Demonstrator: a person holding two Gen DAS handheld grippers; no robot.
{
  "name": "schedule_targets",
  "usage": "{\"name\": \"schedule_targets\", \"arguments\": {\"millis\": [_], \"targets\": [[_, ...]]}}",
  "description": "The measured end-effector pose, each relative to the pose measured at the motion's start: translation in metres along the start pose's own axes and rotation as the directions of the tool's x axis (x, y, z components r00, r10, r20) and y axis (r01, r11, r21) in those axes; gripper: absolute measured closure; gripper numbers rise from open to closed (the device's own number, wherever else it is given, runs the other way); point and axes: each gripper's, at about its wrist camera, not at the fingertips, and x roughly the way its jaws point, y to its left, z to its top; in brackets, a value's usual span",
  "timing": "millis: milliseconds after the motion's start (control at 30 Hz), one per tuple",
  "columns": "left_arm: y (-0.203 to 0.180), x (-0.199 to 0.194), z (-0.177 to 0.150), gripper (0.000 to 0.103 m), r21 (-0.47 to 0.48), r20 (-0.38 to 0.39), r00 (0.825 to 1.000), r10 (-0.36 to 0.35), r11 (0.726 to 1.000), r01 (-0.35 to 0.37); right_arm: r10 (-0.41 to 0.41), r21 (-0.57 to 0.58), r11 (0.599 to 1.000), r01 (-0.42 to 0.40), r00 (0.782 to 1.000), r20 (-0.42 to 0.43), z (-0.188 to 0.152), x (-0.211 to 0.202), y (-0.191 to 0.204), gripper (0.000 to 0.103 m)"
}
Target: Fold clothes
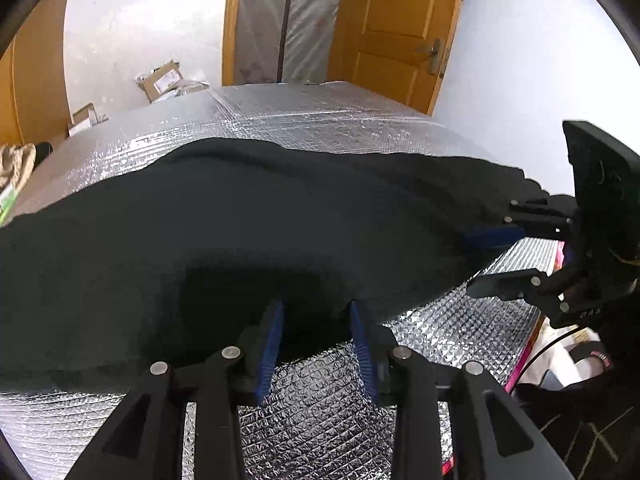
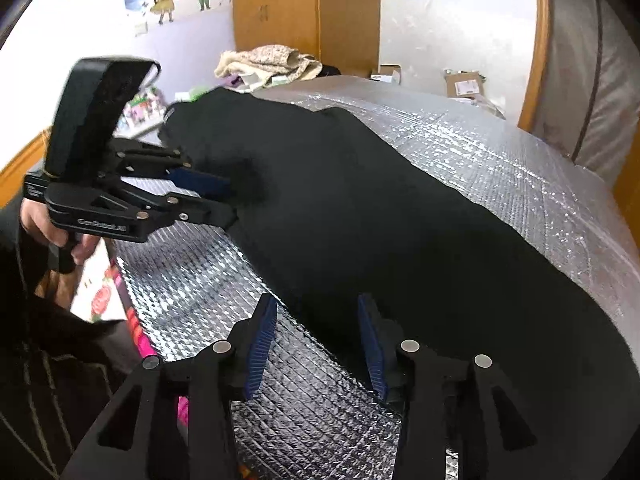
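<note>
One fold looks done: the black garment [image 1: 248,224] lies as a long band across the foil-covered counter [image 1: 320,116]. Your left claw [image 1: 316,320] and right claw [image 2: 316,316] stand apart at its near edge, clamping nothing. Further folds remain.

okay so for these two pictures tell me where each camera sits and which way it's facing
Left wrist: on the left hand-held gripper, looking down along its open blue pads at the black garment on the silver mat, door beyond; the right hand-held gripper shows at the right edge.
Right wrist: on the right hand-held gripper, facing the garment and wardrobe; the left hand-held gripper and a hand show.
Shared: garment, mat, both grippers.
</note>
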Motion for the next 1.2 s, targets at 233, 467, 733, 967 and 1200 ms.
{"name": "schedule_targets", "arguments": {"millis": [233, 467, 733, 967, 1200], "targets": [[-0.001, 0.0, 0.001, 0.086, 0.013, -0.001, 1.0, -0.01, 1.0, 0.01, 0.013, 0.018, 1.0, -0.014, 1.0, 0.026, 0.003, -0.003, 0.0, 0.06], [0.0, -0.009, 0.004, 0.101, 0.006, 0.03, 0.999, -0.022, 1.0, 0.022, 0.006, -0.009, 1.0, -0.006, 1.0, 0.013, 0.008, 0.007, 0.007, 0.09], [-0.001, -0.03, 0.005, 0.101, 0.012, 0.081, 0.995, -0.05, 0.999, 0.05, -0.007, -0.008, 1.0, 0.007, 0.998, 0.055, 0.013, -0.001, 0.01, 0.1], [0.004, -0.014, -0.015, 0.102, -0.013, -0.001, 0.997, -0.074, 0.997, 0.074, 0.035, -0.028, 0.999, -0.035, 0.999, 0.008, 0.003, 0.002, 0.017, 0.101], [0.011, -0.03, -0.01, 0.102, -0.077, 0.055, 0.987, -0.149, 0.985, 0.153, 0.063, 0.02, 0.998, -0.063, 0.998, 0.014, 0.005, -0.004, 0.013, 0.099]]}}
